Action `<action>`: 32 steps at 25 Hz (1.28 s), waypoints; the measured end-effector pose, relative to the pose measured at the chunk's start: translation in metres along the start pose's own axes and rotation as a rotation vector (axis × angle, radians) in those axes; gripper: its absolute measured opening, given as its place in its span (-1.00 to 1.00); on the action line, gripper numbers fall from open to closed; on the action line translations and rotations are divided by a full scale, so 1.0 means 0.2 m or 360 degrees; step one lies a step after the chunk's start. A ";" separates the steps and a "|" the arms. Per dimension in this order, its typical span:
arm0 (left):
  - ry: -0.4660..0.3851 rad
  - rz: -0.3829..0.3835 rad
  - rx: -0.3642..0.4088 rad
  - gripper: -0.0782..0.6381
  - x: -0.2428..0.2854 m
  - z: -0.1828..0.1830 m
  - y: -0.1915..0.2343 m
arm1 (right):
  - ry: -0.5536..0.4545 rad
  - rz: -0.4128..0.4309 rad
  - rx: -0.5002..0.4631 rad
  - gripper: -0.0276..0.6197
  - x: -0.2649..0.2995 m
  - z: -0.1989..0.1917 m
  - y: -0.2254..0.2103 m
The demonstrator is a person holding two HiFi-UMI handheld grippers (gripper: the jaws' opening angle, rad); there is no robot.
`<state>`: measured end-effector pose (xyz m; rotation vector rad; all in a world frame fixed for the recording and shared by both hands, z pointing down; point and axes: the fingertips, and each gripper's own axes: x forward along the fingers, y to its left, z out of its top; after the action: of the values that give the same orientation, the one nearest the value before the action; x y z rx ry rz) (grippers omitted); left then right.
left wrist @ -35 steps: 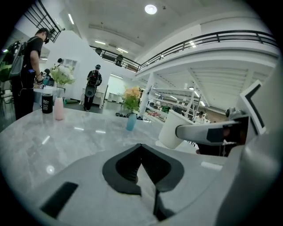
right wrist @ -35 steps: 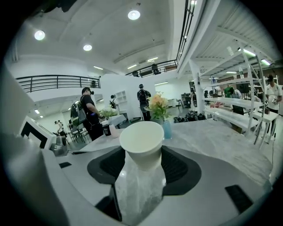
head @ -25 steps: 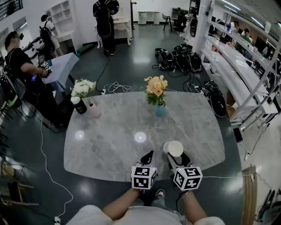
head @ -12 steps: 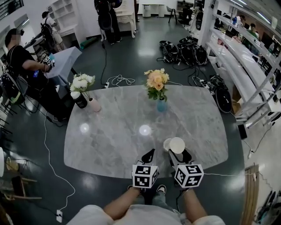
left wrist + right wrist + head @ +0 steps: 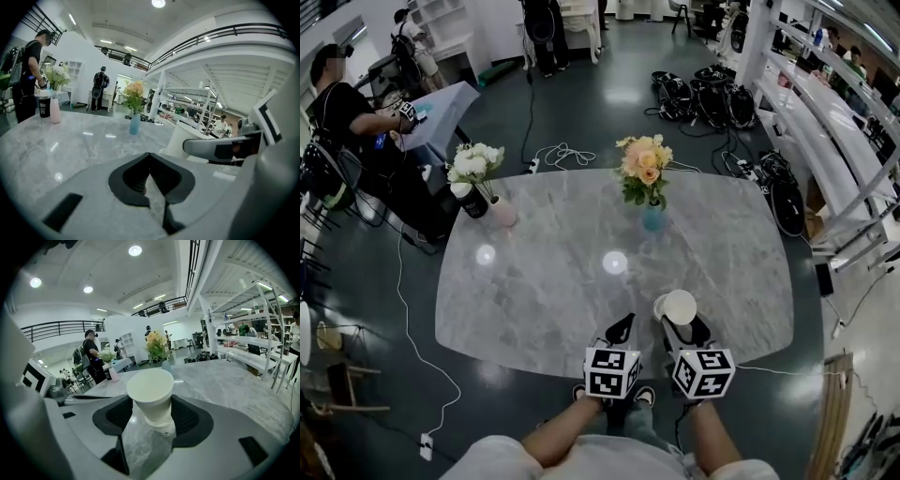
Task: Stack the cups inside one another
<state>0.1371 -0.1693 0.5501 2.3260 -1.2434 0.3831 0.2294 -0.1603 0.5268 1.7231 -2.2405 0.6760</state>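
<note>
**Cup's in the right gripper, left one has nothing**

On my feed the right gripper is holding a white paper cup. Its jaws press on the lower half of the cup from both sides. The cup's mouth faces up and is tipped a bit toward that gripper's camera. There's a ringed band with some print at the bottom of the cup. In the head view a second round rim peeks out just left of the cup's mouth. I honestly can't tell whether that's another cup nested with it or just the cup's own base. All of this is at the near edge of the table, a little right of the middle. I can't say whether the cup is touching the marble or held just off it.

The left gripper has nothing in it, and its jaw tips are pinched together. It's over the near edge just beside the right one, close to the cup but not touching it.

Other stuff on the table:
- A blue vase with peach flowers stands toward the far edge, around the middle.
- A pink vase with white flowers is at the far left corner, with a dark tumbler right next to it.

All of that is well apart from both grippers.
</note>
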 end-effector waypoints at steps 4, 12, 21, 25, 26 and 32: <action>0.0034 0.0008 -0.0007 -0.79 0.02 -0.03 0.03 | 0.0028 0.0001 -0.0001 -0.19 0.03 -0.03 0.00; 0.0078 0.0019 -0.0030 -0.79 0.07 -0.06 0.07 | 0.0072 0.0003 -0.0002 -0.19 0.09 -0.06 -0.02; 0.0101 0.0010 -0.0039 -0.79 0.10 -0.08 0.08 | 0.0079 0.0004 -0.0031 -0.19 0.11 -0.09 -0.02; 0.0109 0.0014 -0.0039 -0.79 0.09 -0.09 0.08 | 0.0070 -0.0005 -0.0056 -0.19 0.11 -0.08 -0.02; 0.0109 0.0016 -0.0039 -0.79 0.09 -0.09 0.07 | 0.0072 -0.0005 -0.0056 -0.19 0.11 -0.08 -0.02; 0.0107 0.0017 -0.0037 -0.79 0.09 -0.09 0.07 | 0.0084 -0.0009 -0.0050 -0.16 0.11 -0.09 -0.03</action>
<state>0.1345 -0.1786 0.5771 2.2690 -1.2228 0.4444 0.2266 -0.1703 0.5540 1.6768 -2.1985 0.6734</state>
